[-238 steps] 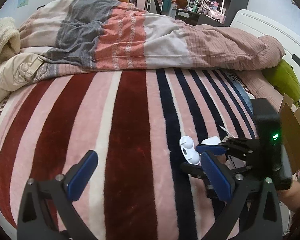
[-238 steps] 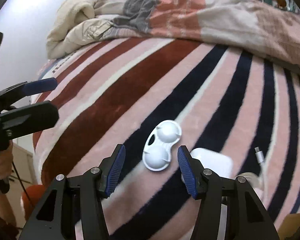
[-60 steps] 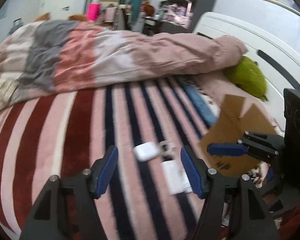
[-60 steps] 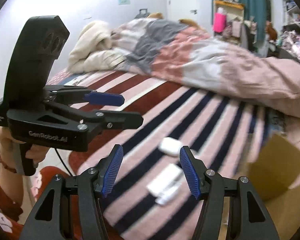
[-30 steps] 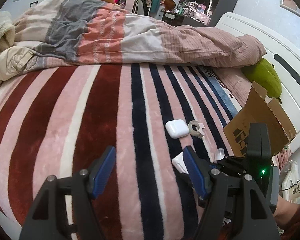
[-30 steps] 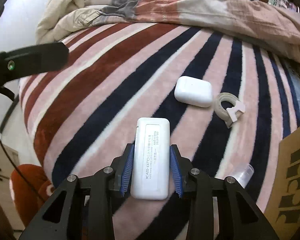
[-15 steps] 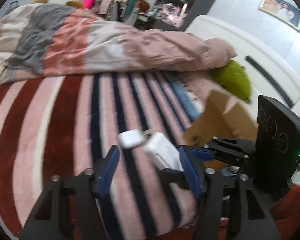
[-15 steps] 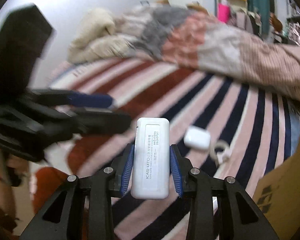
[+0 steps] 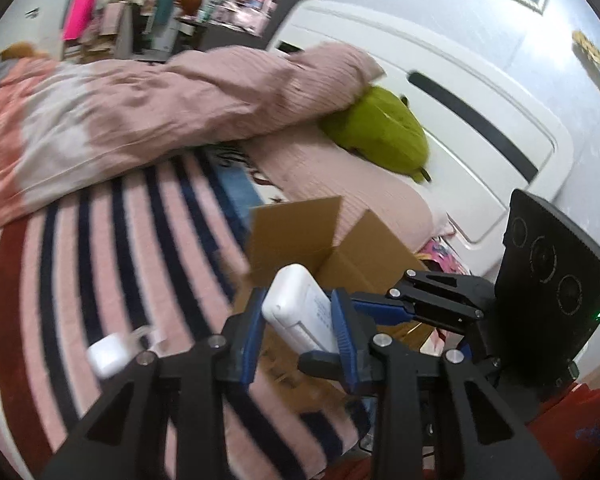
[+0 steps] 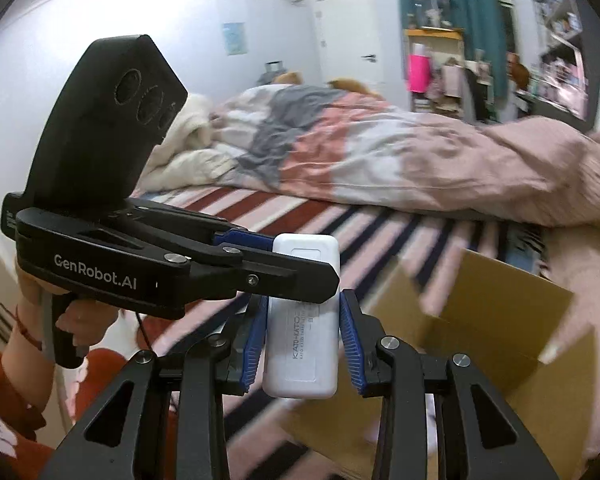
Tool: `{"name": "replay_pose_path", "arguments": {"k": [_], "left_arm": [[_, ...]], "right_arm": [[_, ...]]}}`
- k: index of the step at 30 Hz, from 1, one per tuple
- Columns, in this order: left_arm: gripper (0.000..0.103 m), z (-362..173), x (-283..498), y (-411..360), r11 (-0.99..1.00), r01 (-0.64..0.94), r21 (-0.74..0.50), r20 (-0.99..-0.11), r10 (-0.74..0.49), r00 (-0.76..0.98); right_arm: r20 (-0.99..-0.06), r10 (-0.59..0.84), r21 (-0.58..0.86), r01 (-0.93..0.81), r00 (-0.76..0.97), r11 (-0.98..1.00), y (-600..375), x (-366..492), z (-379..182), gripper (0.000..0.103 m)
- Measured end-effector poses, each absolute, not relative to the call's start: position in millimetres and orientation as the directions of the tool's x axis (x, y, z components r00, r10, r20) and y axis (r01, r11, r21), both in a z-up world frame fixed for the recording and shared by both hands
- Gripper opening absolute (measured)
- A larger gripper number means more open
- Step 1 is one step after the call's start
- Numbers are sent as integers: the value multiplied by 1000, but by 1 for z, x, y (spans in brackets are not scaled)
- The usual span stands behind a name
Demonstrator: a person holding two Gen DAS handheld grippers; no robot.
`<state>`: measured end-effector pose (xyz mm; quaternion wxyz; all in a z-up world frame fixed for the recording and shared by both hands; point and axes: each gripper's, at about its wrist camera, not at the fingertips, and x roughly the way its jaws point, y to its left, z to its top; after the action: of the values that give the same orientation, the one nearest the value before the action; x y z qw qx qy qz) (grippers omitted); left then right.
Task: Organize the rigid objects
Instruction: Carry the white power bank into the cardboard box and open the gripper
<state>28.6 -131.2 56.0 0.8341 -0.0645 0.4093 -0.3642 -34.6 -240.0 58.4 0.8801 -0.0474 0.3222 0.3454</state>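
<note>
Gripping a white power bank [image 10: 300,344] from both sides: right gripper [image 10: 302,338], closed on it; left gripper [image 9: 298,330], closed across its far end. Below: open cardboard box [image 10: 496,316] on bed; contents hidden.

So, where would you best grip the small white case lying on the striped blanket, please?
Grip the small white case across its shorter width, coming down from above: it lies flat on the striped blanket, and the tape ring crowds one end.

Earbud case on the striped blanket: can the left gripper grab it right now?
Probably not: the left gripper has its jaws shut on the white power bank. The earbud case itself lies uncovered on the striped blanket.
</note>
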Motion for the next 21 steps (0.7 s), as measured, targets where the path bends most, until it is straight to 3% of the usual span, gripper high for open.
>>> {"name": "replay_pose_path", "arguments": {"k": [7, 16, 19, 21], "left_arm": [[28, 44, 45, -199, 686, 610, -396, -680, -665, 307], [28, 27, 49, -225, 684, 634, -359, -725, -632, 272], [34, 28, 46, -224, 702, 634, -324, -734, -609, 300], [45, 31, 43, -218, 711, 630, -313, -730, -604, 319]], "right_arm": [[-630, 507, 171, -532, 588, 830, -310, -21, 56, 31], [-707, 444, 154, -492, 551, 857, -336, -11, 34, 31], [-723, 427, 148, -482, 543, 864, -337, -10, 31, 31], [-728, 413, 137, -473, 548, 870, -337, -13, 31, 31]]}}
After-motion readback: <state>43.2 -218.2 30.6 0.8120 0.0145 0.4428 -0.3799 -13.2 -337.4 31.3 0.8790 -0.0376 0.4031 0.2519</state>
